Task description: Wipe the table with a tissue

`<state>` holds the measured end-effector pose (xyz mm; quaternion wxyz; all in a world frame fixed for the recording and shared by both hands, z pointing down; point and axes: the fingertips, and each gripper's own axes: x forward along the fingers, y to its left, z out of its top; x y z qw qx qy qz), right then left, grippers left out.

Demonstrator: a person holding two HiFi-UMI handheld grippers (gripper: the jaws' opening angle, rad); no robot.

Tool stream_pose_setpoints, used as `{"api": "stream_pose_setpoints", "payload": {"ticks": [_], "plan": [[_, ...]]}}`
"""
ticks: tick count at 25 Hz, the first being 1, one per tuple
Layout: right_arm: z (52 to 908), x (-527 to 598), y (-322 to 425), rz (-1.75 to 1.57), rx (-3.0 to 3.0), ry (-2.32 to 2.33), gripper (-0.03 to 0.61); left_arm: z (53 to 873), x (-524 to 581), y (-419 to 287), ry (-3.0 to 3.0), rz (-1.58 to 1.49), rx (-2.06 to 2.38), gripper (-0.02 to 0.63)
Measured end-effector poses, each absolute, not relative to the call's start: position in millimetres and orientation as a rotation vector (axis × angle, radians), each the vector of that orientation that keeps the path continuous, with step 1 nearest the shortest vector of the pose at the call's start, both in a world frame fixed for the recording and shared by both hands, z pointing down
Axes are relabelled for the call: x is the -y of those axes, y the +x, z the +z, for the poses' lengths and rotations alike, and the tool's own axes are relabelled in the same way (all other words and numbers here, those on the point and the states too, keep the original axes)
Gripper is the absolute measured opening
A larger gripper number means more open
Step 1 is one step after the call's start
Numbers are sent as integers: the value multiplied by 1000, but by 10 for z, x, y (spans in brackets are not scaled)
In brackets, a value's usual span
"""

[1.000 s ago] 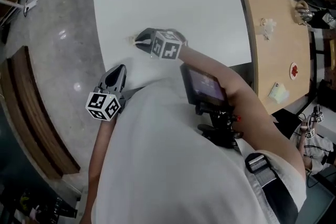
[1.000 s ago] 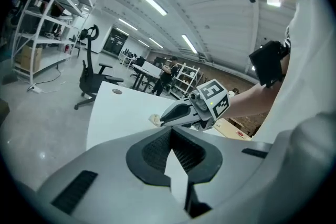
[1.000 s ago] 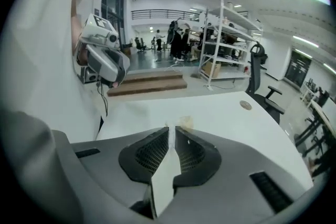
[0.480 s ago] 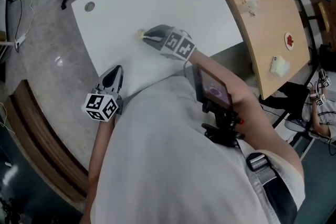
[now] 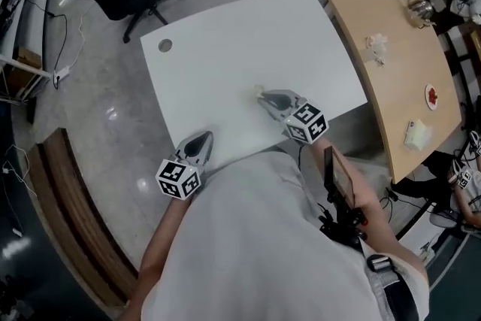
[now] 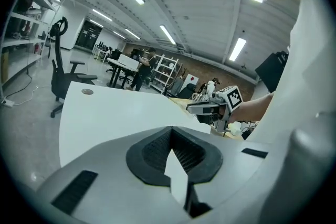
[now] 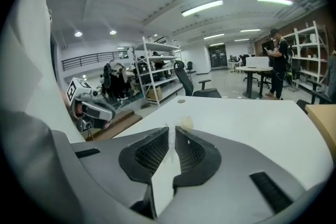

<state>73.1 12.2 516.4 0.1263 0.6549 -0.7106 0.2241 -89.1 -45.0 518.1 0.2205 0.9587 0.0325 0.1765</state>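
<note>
**A:** How is this wipe done well?

**B:** From the left: the left gripper point(image 6: 171, 132) is shut with nothing in it and is held at the near left corner of the table point(image 5: 225, 41). It is best kept off the top, so that the way is left free. The right gripper point(image 7: 171, 132) is closed on the tissue point(image 7: 184, 123), a small pale wad pinched at the very tips, over the near half of the table. The wad should be pressed on the top and drawn in long, overlapping strokes, so that the jaws are not scraped on the surface.

**A:** What cannot be made out?

**B:** The near edge of the table is covered by the person point(image 5: 255, 237). Whether the tissue touches the top now cannot be told. How much of it is tucked between the jaws is not shown. No dirt can be seen on the top.
</note>
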Motion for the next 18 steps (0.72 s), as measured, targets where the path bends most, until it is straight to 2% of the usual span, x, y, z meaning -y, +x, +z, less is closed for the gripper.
{"api": "stream_pose_setpoints", "payload": {"ticks": [18], "plan": [[5130,-364,976,692,2030,2083,43,5105,444,-716,2684,510,-124,6]]}}
